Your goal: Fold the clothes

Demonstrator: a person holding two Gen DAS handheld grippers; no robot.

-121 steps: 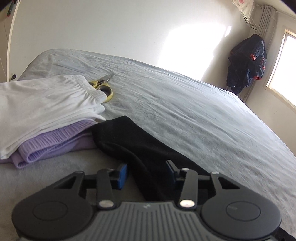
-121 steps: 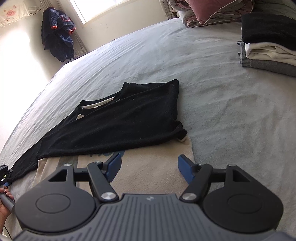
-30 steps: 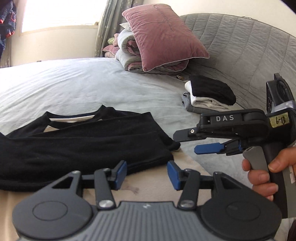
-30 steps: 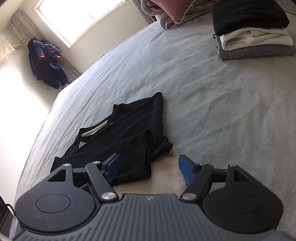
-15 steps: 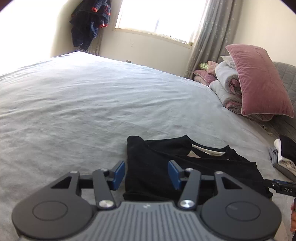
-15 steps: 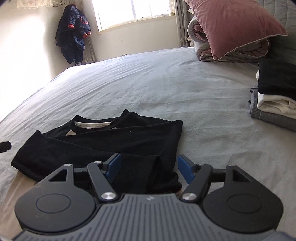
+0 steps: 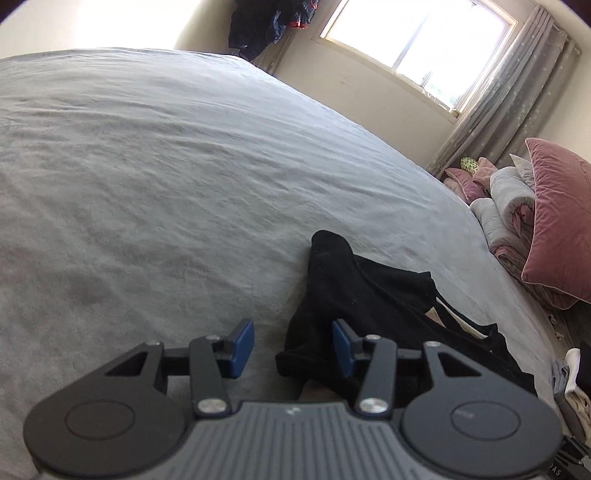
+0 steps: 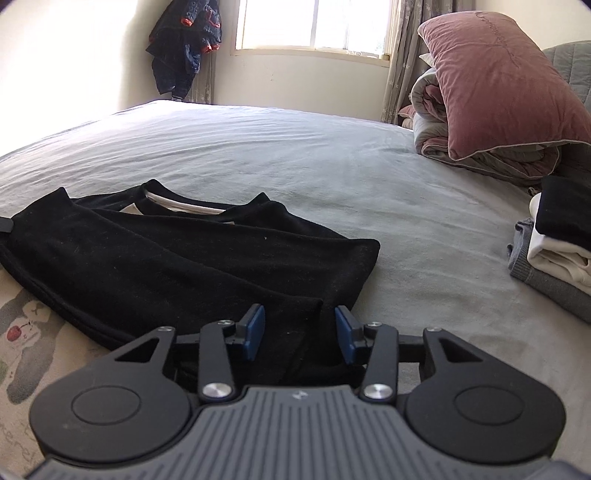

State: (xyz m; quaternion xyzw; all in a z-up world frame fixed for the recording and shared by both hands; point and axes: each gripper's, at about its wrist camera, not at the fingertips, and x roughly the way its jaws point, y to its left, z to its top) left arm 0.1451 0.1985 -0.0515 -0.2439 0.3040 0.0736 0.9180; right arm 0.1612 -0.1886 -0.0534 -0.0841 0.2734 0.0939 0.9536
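A black top (image 8: 192,254) with a cream printed lower part (image 8: 26,332) lies on the grey bed sheet (image 8: 332,158), its sleeves folded across the body. My right gripper (image 8: 300,333) hovers low over the near right fold; its jaws are closing with black cloth between them, and the pads do not press on it. At the top's other end (image 7: 343,280), my left gripper (image 7: 293,348) is also closing. A black corner lies between its jaws against the right pad (image 7: 341,349), while the left pad stands over bare sheet.
A stack of folded clothes (image 8: 554,251) sits at the right of the bed. A pink pillow (image 8: 491,81) rests on rolled quilts by the headboard. A dark jacket (image 8: 184,44) hangs in the corner beside the window (image 8: 314,22). Grey sheet (image 7: 166,166) stretches far to the left.
The left gripper has swung from beside the right gripper to the top's far end, and its view has rolled. The right gripper has sunk toward the black fold and its jaws have narrowed.
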